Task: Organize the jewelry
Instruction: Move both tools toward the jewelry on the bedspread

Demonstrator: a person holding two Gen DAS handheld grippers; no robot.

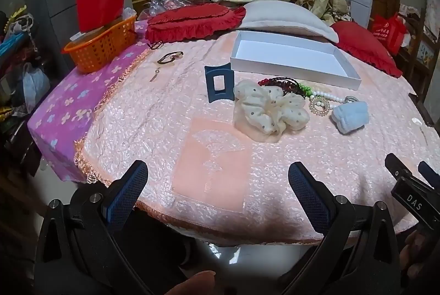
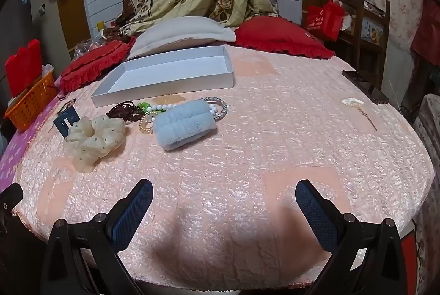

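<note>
An empty white box (image 1: 294,61) (image 2: 170,75) lies on the pink bedspread (image 1: 154,130) (image 2: 275,135). In front of it lie a cream dotted scrunchie (image 1: 269,110) (image 2: 93,138), a blue hair claw (image 1: 218,83) (image 2: 64,120), dark, green and white bead bracelets (image 1: 291,84) (image 2: 137,109), a silver bangle (image 2: 221,109) and a light-blue fluffy clip (image 1: 350,116) (image 2: 184,126). A dark hair tie (image 1: 169,57) lies far left. A shell hairpin (image 2: 354,104) lies at the right. My left gripper (image 1: 217,185) and right gripper (image 2: 224,203) are open, empty, near the bed's front edge.
An orange basket (image 1: 101,44) (image 2: 30,102) with a red bag stands at the left. Red frilled cushions (image 1: 192,20) (image 2: 280,39) and a white pillow (image 1: 286,17) (image 2: 181,33) lie behind the box. A dark phone (image 2: 365,87) lies at the right edge.
</note>
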